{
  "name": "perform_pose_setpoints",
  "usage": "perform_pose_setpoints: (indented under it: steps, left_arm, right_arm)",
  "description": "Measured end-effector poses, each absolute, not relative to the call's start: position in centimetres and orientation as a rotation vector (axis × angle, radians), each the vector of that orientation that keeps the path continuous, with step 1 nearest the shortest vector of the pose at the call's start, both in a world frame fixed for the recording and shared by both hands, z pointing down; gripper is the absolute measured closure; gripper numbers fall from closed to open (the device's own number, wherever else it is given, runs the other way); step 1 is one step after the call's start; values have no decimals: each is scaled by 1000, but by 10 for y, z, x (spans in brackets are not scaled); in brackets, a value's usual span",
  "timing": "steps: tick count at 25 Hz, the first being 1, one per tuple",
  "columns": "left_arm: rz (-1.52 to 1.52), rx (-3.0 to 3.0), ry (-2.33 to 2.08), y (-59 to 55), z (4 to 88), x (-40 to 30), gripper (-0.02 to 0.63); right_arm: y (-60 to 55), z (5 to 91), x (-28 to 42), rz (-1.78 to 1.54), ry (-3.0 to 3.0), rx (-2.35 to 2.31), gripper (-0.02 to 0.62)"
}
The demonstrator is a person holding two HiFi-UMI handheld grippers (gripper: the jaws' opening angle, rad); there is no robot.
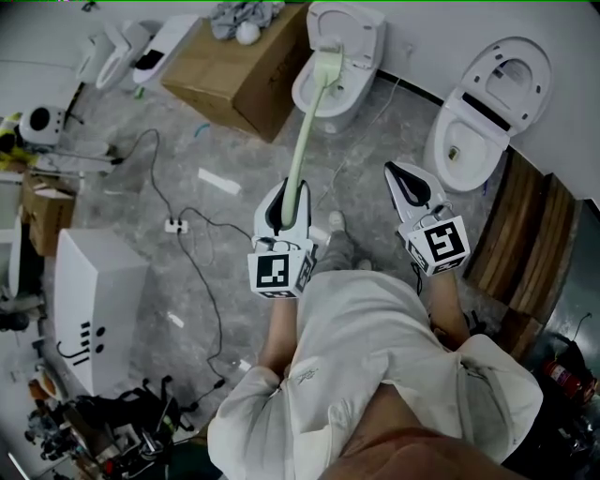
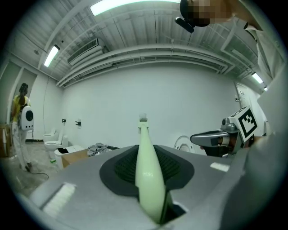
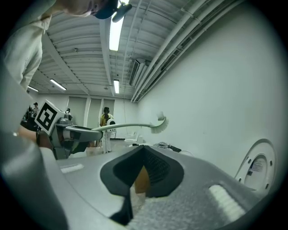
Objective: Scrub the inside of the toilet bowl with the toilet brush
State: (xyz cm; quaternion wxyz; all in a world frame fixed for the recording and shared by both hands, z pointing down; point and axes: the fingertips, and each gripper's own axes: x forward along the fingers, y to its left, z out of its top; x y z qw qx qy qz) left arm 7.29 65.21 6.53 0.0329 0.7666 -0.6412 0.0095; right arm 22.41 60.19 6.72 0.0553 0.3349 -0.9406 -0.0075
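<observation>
In the head view, the left gripper [image 1: 287, 192] is clamped on the handle of the pale green toilet brush [image 1: 307, 131]. The brush runs up the frame, and its head is over the open bowl of the toilet [image 1: 349, 98] at top centre. The right gripper [image 1: 396, 174] hangs apart at centre right with nothing in it. A second toilet [image 1: 469, 141] stands at upper right. A cardboard box [image 1: 239, 80] at upper left carries a heap of grey cloth [image 1: 246, 14]. In the left gripper view, the left gripper [image 2: 145, 155] has its dark pads pressed against the toilet brush [image 2: 147, 179], which rises to its tip against the white wall. The right gripper [image 2: 213, 138] shows at the right edge, and two more toilets [image 2: 50, 143] stand far left. In the right gripper view, the right gripper [image 3: 143, 152] has its pads together at the tips, pinching nothing. This view alone shows the toilet brush [image 3: 135, 126] side-on, with its bristles pointing down. It also shows the left gripper [image 3: 72, 134] at left and a raised toilet lid [image 3: 258, 168] at lower right.
</observation>
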Motion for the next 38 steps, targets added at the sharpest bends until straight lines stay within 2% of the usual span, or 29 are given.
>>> perform_pose_setpoints:
  steps: [14,24,38]
  left_arm:
    - [20,2380,-1932,519,66,0,492]
    - [9,2386,-1895,462,76,-48,492]
    - [29,2373,-1889,403,88,-59,492]
  right_arm:
    - [473,74,151,6,-2802,1024,592]
    - [425,84,107,12,-2753,1055,592]
    - [368,97,90,38,-2744,1017,592]
